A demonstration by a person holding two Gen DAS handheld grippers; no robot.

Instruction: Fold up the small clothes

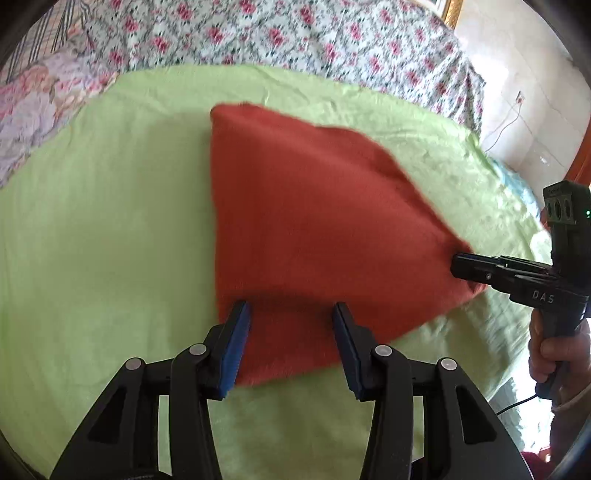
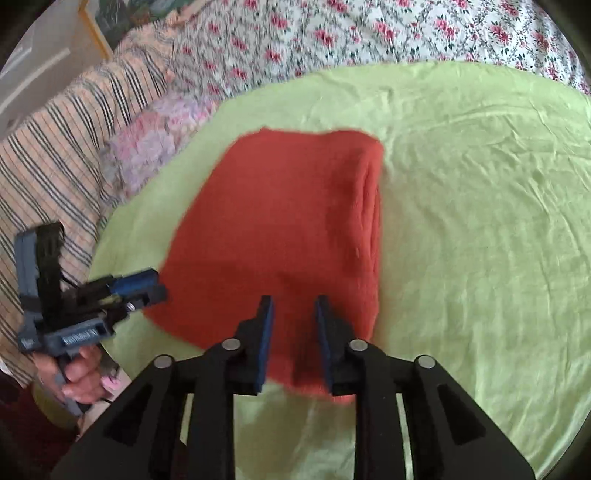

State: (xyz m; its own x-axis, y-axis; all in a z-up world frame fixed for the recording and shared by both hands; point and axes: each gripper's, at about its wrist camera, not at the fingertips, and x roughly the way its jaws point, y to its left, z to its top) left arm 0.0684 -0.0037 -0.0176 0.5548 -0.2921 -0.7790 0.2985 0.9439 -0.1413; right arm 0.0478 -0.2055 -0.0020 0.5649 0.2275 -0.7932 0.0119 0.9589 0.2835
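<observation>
A folded rust-red cloth [image 1: 314, 229] lies on a light green sheet [image 1: 103, 229]; it also shows in the right wrist view [image 2: 280, 229], with a folded edge on its right side. My left gripper [image 1: 291, 310] is open, its blue-padded fingers over the cloth's near edge. It shows at the left of the right wrist view [image 2: 147, 284], beside the cloth's left corner. My right gripper [image 2: 293, 306] is open with a narrower gap above the cloth's near edge. In the left wrist view it [image 1: 461, 264] reaches in from the right at the cloth's right corner.
The green sheet [image 2: 480, 240] covers a bed with a floral cover [image 1: 295, 33] behind it. A striped blanket [image 2: 55, 155] and a pale patterned pillow [image 2: 155, 147] lie at the left. A white wall with a cable [image 1: 517, 122] stands at the right.
</observation>
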